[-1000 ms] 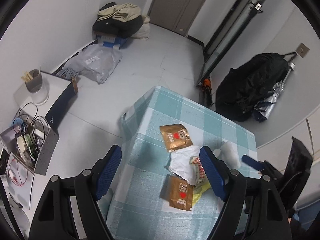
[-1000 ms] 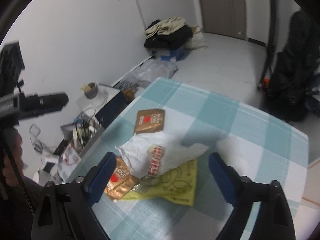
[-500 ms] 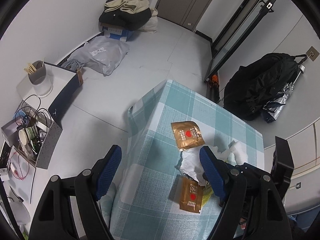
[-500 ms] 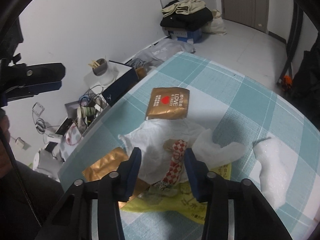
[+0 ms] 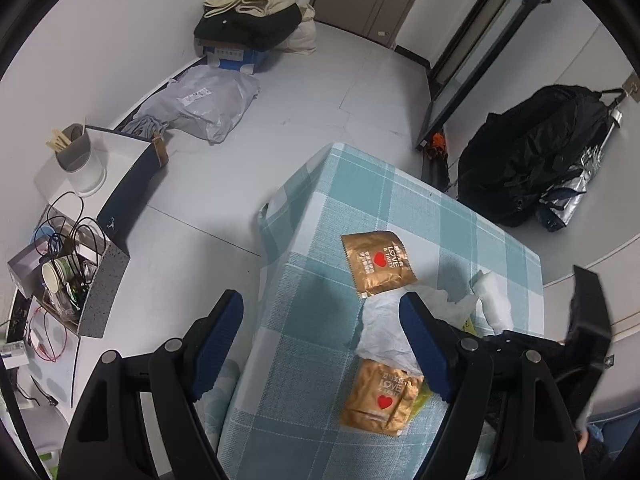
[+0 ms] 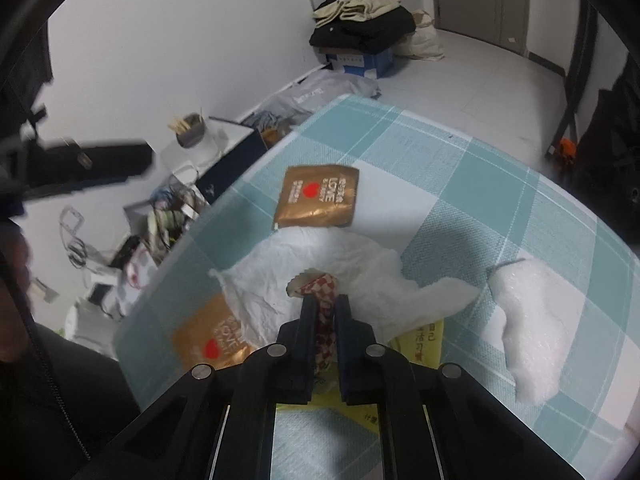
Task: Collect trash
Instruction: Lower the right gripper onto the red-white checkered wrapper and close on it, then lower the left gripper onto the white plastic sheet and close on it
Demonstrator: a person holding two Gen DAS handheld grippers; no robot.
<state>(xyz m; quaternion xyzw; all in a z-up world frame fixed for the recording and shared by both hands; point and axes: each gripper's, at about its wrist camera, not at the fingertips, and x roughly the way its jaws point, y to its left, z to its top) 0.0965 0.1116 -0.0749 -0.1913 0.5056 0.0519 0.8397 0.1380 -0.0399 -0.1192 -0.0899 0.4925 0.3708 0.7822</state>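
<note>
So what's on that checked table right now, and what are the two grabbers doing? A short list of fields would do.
surface: table with teal checked cloth
gold packets: two, far and near
white paper: crumpled sheet between them
yellow bag: partly under the paper
white foam piece: lying apart
right gripper: fingers just closed, pinching the red-checked wrapper
left gripper: open, holding nothing

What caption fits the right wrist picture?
Right tongs pinch a checkered wrapper from the trash pile on the checked table.
</note>
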